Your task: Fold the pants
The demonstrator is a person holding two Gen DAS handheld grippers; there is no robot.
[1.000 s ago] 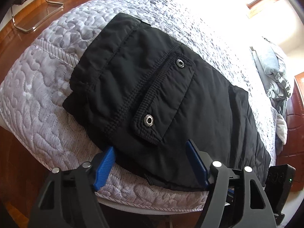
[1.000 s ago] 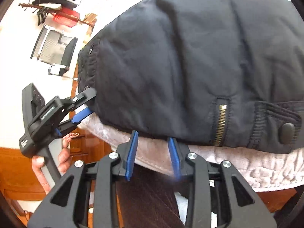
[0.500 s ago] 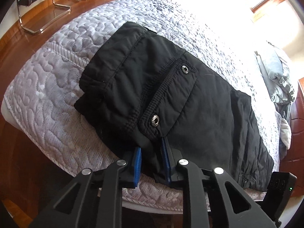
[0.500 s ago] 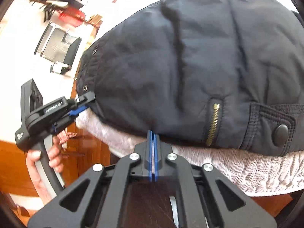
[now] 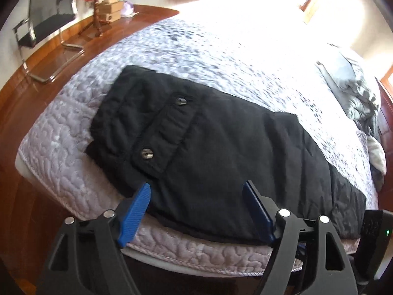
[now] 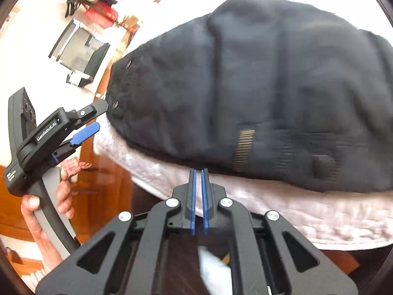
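1. A bed (image 5: 81,172) with a pale grey quilted cover carries everything.
2. Folded black pants (image 5: 221,162) lie flat on it beside its near edge, pocket flap and snaps facing up.
3. Rumpled grey bedding (image 5: 356,91) lies at its far right end.

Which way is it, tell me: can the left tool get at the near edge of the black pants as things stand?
Probably yes. The left tool is opening, nothing between its blue pads, and the near edge of the black pants lies just ahead on the quilted bed with nothing in between. The right tool stays off to the side.
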